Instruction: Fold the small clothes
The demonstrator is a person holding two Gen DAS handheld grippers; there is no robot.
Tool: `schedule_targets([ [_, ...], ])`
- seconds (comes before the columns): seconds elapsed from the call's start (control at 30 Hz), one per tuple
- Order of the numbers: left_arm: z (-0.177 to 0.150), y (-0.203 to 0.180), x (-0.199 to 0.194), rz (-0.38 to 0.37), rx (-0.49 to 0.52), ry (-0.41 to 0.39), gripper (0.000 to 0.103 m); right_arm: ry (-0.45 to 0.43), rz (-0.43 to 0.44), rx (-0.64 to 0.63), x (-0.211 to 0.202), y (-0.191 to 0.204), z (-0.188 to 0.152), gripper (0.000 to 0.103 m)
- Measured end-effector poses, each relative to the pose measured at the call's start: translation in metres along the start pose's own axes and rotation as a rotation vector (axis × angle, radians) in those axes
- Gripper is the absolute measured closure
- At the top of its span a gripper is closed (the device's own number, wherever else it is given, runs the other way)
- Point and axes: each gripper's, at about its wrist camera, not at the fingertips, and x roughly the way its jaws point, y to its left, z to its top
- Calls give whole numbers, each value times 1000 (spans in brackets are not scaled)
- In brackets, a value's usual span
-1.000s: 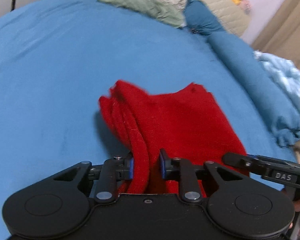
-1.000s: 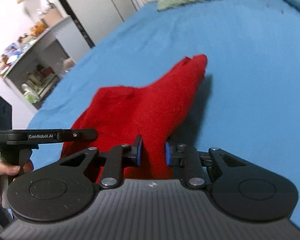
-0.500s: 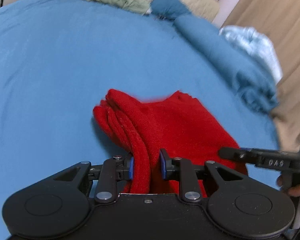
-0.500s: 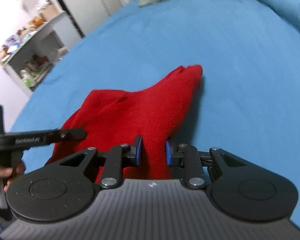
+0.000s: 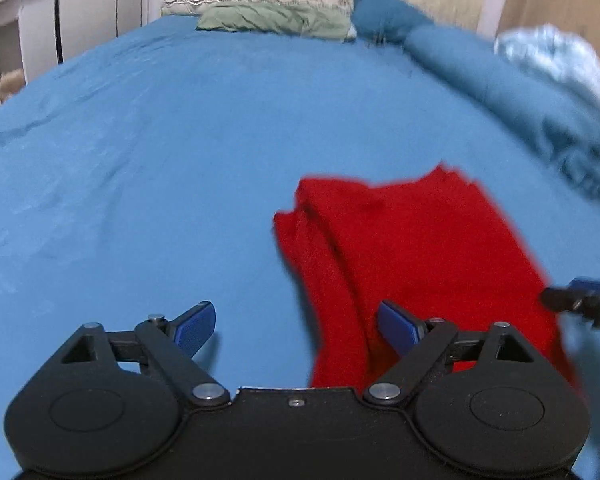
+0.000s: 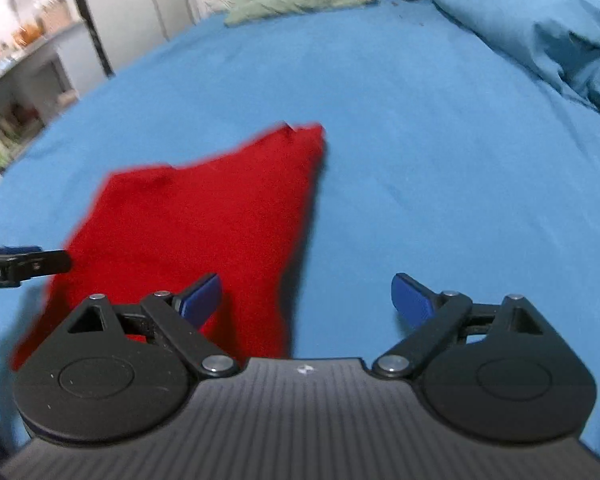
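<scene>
Spreading apart, the left gripper (image 5: 296, 328) fingers pinch nothing; the red garment (image 5: 420, 256) lies folded on the blue bed (image 5: 180, 140), its edge between them toward 4 o'clock. The right gripper (image 6: 306, 300) fingers are opening too, garment edge toward 8 o'clock. No writing is legible. Farther, at 12 o'clock, lies a green pillow (image 5: 272, 20).

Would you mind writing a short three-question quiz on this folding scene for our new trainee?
1. True or false: the left hand-held gripper is clamped on the red garment.
2. What does the red garment lie on? A) a wooden table B) the blue bedsheet C) a tiled floor
3. Fill in: the jaws of the right hand-held gripper are ____.

Key: 1. False: its jaws are opening, pads off the cloth. 2. B. 3. Opening, with only the garment's edge between them.
</scene>
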Motion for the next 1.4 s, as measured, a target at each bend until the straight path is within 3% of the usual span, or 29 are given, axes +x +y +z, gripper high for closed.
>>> schedule_targets([
  [0.13, -6, -1, 18, 15, -25, 39, 11, 29, -18, 23, 16, -3, -13, 0],
  [0.3, -2, -2, 7, 31, -25, 39, 15, 15, -29, 18, 3, -1, -12, 0],
  [0.53, 19, -20, -85, 69, 7, -76, 14, -78, -39, -48, -86, 26, 11, 0],
  [0.67, 24, -32, -151, 106, 44, -134, 0, -96, -45, -66, -147, 47, 16, 0],
  [0.83, 5, -39, -211, 177, 67, -169, 0, -113, -97, -83, -216, 71, 3, 0],
  [0.97, -21, -38, -239, 121, -5, -131, 0, -53, -104, -40, -245, 79, -16, 0],
  [1.07, -40, -40, -252, 83, -28, -110, 0, -24, -136, -20, -258, 84, -34, 0],
  [1.4, -81, -65, -261, 130, 83, -84, 0, 47, -149, 16, -264, 80, -77, 0],
])
